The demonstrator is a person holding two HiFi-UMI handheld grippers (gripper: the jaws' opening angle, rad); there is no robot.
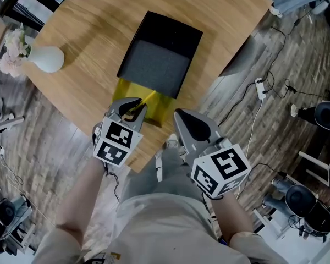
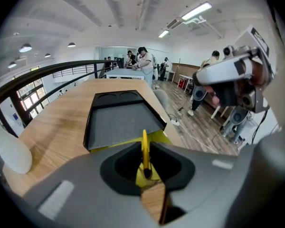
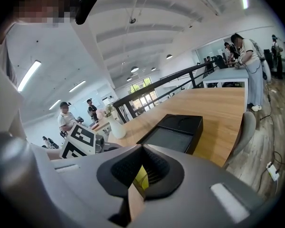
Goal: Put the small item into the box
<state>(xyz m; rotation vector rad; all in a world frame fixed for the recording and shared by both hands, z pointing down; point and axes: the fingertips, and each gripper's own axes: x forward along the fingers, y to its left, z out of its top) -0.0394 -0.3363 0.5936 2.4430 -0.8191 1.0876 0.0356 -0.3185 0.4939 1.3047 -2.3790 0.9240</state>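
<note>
We count two grippers, one black box, one thin yellow strip, one yellow flat piece and one white vase.

The black box (image 1: 172, 25) lies open on the round wooden table (image 1: 93, 21). A grey foam pad (image 1: 154, 65) fills its larger part. The far part is bare black, and we see shallow recesses there in the left gripper view. We see nothing else in it.

The yellow flat piece (image 1: 160, 106) sticks out from under the near end of the box, by the table edge.

The left gripper (image 1: 133, 110) is clamped on the thin yellow strip (image 1: 147, 98). In the left gripper view the strip (image 2: 145, 148) stands edge-on between the jaws and points toward the box's near end. It is above the yellow piece, not in the box.

The right gripper (image 1: 181, 114) is just beside the left, at the table edge. Its jaws are drawn narrow with nothing between them; only a sliver of yellow shows through the gap in the right gripper view.

The white vase (image 1: 47, 59) holds pale flowers (image 1: 12, 48) and stands at the table's left edge, well apart from the box.
</note>
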